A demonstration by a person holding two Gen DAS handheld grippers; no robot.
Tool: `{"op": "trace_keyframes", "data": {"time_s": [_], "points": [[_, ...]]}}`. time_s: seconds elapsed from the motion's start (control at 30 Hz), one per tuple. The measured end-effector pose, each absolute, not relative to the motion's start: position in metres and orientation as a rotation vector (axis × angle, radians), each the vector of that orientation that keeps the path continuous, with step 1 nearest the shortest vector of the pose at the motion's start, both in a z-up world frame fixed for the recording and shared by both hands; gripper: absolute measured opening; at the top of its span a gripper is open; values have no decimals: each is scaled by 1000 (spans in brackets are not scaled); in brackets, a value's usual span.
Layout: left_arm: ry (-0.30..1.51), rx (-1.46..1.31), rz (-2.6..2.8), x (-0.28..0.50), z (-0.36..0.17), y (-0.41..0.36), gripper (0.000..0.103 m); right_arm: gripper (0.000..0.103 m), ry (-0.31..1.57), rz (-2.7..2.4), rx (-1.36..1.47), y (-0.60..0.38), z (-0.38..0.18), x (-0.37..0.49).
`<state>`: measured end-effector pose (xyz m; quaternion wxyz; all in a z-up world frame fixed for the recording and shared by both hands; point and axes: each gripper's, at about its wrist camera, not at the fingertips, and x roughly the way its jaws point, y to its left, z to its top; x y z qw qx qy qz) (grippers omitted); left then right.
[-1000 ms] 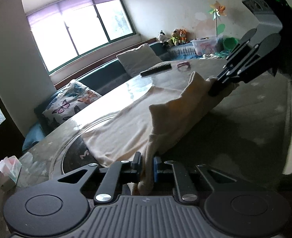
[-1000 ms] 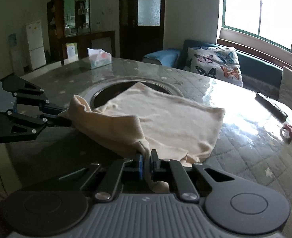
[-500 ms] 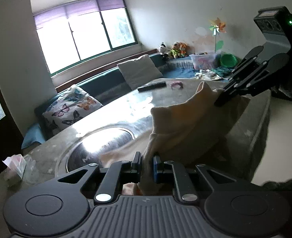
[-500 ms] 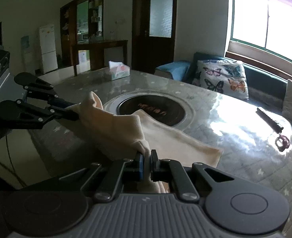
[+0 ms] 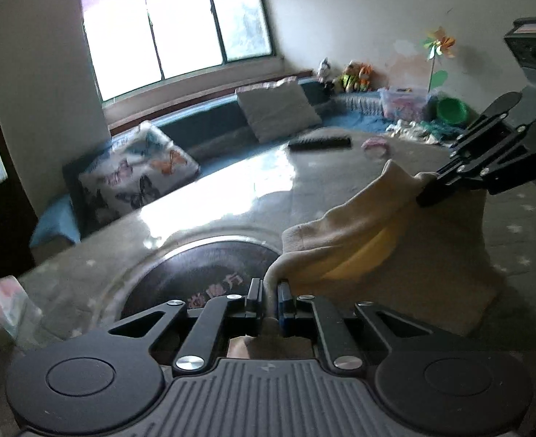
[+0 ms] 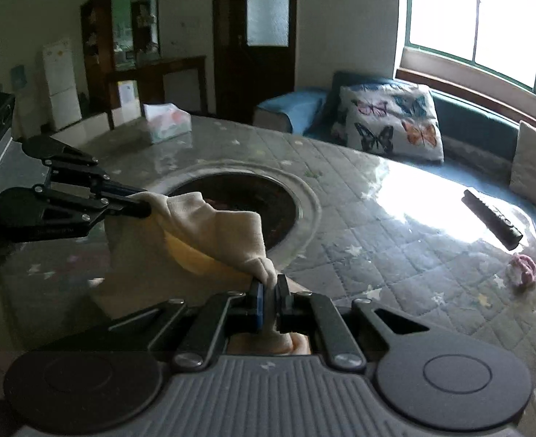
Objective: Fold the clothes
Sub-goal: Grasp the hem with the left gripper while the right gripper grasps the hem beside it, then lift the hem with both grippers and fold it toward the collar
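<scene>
Cloth point(image 5: 373, 251): cream, bunched, yellow inside, frame centre.
Left gripper point(image 5: 268, 293): jaws pinching cloth.
Right gripper point(image 6: 268, 293): jaws pinching cloth.
Right view only: tissue box point(image 6: 166, 122), upper left.

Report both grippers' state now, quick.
Left gripper: closed, pinching one corner of the beige garment.
Right gripper: closed, pinching another corner of the beige garment, which hangs lifted between the two.

Partly hidden Chinese characters, one reading "方", mark the round cooktop point(image 5: 209, 273).
</scene>
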<state>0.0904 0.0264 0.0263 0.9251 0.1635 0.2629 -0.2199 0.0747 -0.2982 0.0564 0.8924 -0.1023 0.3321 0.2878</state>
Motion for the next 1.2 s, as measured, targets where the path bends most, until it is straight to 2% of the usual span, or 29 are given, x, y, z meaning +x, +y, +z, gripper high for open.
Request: {"op": "trace_keyframes", "data": {"time_s": [0.23,0.33,0.5,0.87,1.2], "points": [[615,311,-420,125,-7,28,8,5,757,536,-172,-292,15,116],[631,310,-398,134,-15,29,12,6,770,514,-159,-291,0,127],[646,287,-362,143,-17,31,25,18,792,449,-66,-300,-15,140],[612,213,-411,137,15,21,24,18,730,492,-53,-289,12,129],[736,226,-407,167,-15,-8,24,18,804,484,-82,-267,-20,148]]}}
